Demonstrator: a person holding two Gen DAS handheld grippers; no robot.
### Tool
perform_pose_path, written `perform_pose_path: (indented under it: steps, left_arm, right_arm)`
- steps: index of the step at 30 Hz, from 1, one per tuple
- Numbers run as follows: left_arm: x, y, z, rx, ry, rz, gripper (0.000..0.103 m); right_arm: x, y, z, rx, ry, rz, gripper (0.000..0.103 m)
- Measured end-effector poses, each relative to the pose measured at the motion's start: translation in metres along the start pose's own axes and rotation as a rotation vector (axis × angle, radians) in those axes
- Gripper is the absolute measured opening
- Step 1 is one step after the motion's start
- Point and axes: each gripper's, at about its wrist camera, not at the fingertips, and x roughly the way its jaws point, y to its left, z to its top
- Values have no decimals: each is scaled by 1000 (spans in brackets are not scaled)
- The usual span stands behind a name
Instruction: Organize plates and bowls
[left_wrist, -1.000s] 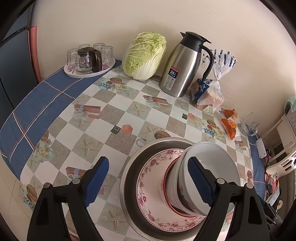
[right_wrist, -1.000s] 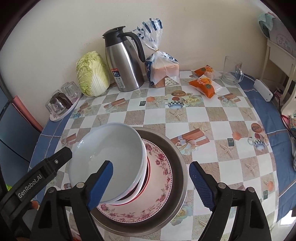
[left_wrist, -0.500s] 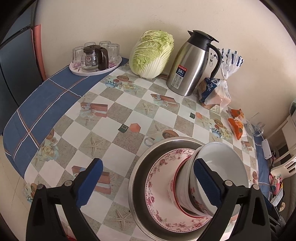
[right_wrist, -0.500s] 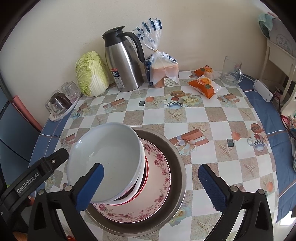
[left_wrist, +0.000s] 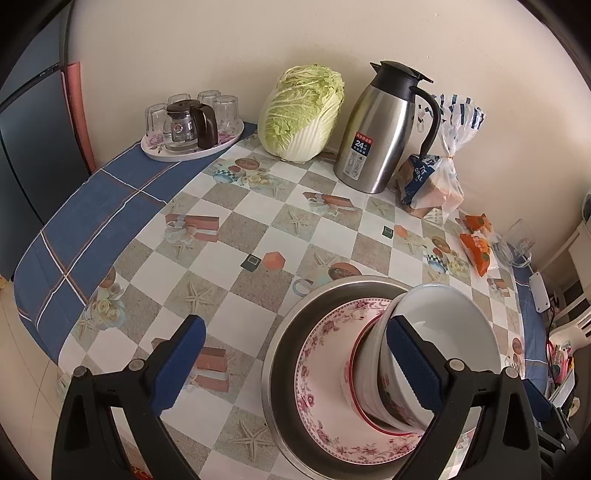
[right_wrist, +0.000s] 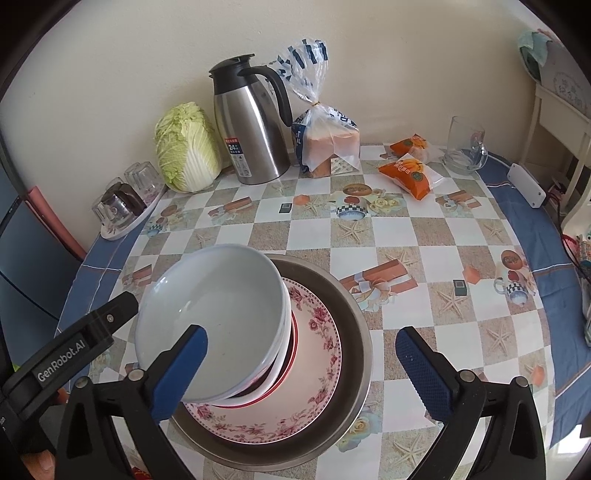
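- The left hand-held gripper has just been opening and its jaws now stand wide apart, nothing between them but bare desk and the near rim of the steel basin; its right finger lies in front of the bowl stack, and I cannot tell whether it touches.
- The right hand-held gripper has likewise just been opening and is spread wide, holding nothing; its left finger overlaps the rim of the top bowl in view, contact unclear.
- Risk: the white bowl sits tilted on the bowls beneath, not seated level. A brush from either finger, or a one-sided pinch on its rim, could tip it off the stack onto the floral plate or the desk.
- Risk: glazed rims are likely slippery, so a shallow grip could let a bowl slide out.
- Risk: lifting the basin with the stack leaning could shift everything toward the desk edge near the camera.
- Containers: the steel basin holds 1 floral plate; on it stand nested bowls, a red-rimmed bowl lowest in sight and the white bowl on top, empty inside. Their exact count is hidden.
- Farther out on the desk: a tray carrying upturned glasses and a small jug, and a steel thermos whose contents are unseen.
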Motion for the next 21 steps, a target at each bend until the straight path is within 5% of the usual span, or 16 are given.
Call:
perform_pose_path:
  steps: [21]
  left_arm:
    - [-22,1,-18,58,-58,76,99]
  right_arm:
    - [-18,0,-9,-17,-36,9,103]
